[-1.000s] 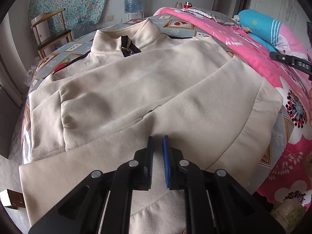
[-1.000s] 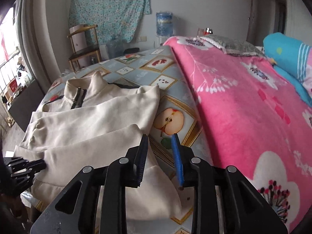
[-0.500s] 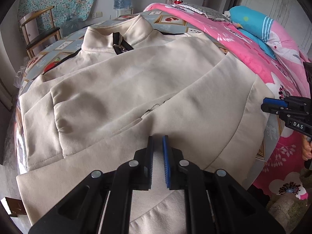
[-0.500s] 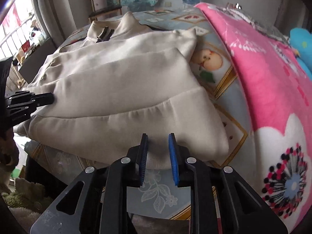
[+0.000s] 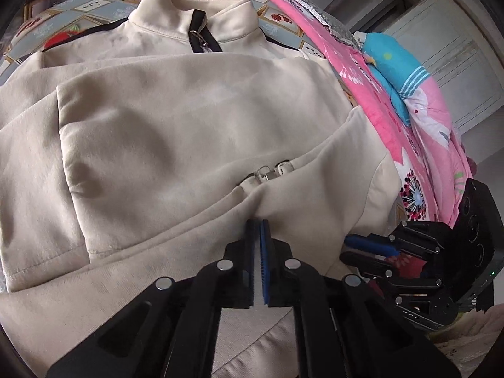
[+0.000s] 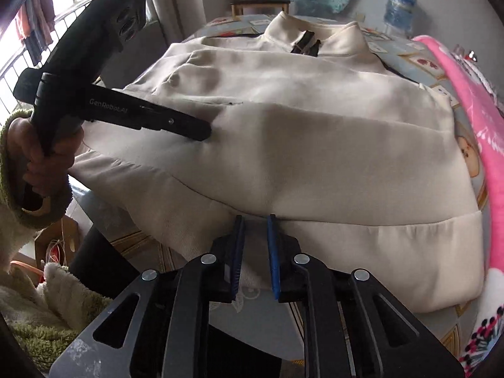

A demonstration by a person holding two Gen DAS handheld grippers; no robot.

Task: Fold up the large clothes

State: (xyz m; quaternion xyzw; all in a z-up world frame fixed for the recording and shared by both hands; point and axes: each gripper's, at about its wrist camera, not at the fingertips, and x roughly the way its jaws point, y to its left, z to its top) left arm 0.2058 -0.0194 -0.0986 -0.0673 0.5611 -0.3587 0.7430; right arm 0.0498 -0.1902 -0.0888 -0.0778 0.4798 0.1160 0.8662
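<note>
In the left wrist view, the left hand-held gripper [image 5: 259, 225] is clamped tight on a pinched ridge of the cream zip-up jacket [image 5: 195, 126], which spreads ahead of it over the patterned bed [image 5: 94, 3], collar farthest away, while the right hand-held gripper [image 5: 362, 247] sits just to its right at the jacket's hem. In the right wrist view, that right hand-held gripper's jaws are closing on the hem edge directly ahead but not yet pinching it. This looks like the grasp before folding the bottom up; next, both grips should hold firmly and lift the hem evenly toward the collar [image 6: 315, 36].
</note>
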